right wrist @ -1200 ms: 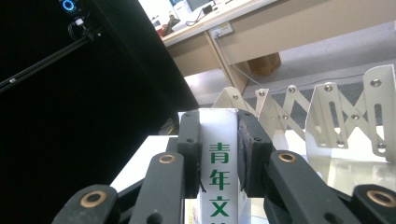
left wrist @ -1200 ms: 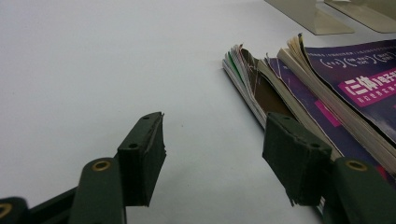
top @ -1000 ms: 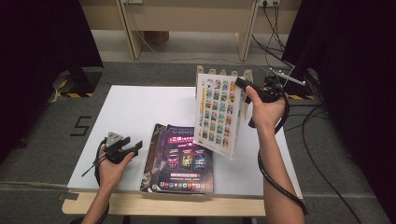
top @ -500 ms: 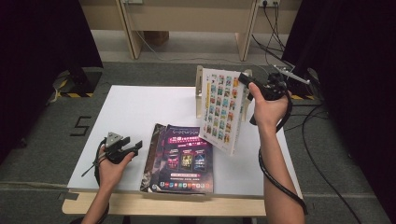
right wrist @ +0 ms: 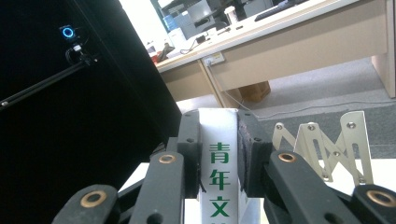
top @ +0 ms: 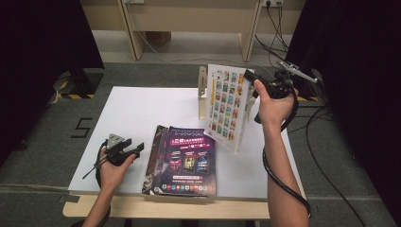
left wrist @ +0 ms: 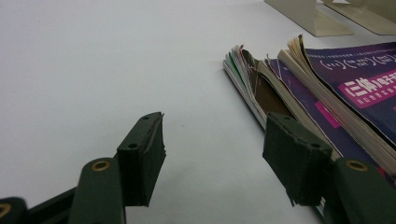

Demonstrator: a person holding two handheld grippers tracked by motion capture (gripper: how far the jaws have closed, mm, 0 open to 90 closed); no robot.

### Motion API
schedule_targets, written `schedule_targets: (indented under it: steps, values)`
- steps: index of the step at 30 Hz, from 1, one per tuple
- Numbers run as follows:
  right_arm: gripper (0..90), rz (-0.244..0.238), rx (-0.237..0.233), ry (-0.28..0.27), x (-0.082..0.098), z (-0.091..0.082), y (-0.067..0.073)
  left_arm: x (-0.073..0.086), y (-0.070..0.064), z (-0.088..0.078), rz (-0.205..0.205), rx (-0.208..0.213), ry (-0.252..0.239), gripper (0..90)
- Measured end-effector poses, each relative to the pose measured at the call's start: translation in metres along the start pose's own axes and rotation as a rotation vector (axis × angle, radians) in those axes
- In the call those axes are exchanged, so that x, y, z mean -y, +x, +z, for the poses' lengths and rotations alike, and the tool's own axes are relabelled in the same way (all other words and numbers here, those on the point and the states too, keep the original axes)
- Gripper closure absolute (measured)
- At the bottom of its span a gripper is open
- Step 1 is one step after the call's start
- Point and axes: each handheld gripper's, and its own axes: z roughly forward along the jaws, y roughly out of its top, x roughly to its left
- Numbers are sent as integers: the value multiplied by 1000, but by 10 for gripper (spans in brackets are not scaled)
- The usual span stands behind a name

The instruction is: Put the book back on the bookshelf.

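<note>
My right gripper (top: 249,81) is shut on the spine of a white book (top: 226,106) with a grid of small pictures on its cover, holding it upright and tilted above the table's right side. In the right gripper view the white spine (right wrist: 218,158) with green characters sits clamped between the two pads. A stack of magazines with a purple cover (top: 187,157) lies flat at the table's front middle. My left gripper (top: 138,147) rests open on the table just left of that stack; in its own view the stack's page edges (left wrist: 252,88) lie by the right jaw.
A beige metal book rack (top: 203,91) stands at the table's back, behind the held book; its zigzag dividers (right wrist: 327,144) appear in the right gripper view. The white table (top: 132,109) has dark curtains at both sides. Cables trail on the floor at right.
The right hand has carried the white book slightly up and toward the rack, tilting it more upright. The left gripper has stayed put.
</note>
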Motion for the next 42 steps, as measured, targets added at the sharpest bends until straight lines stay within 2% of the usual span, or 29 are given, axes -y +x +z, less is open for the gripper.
schedule_targets:
  steps: [14,25,36,42]
  values:
    - [747,-20,29,-25,-3,-1,-2,0,1,0,-7,1,2,373]
    - [748,-16,48,-46,-6,-5,-6,0,0,0,-6,2,4,374]
    - [748,-57,89,-82,-13,-11,-7,0,1,0,-12,4,-1,374]
    - [748,-60,106,-100,-14,-14,-9,0,1,0,-16,1,-5,374]
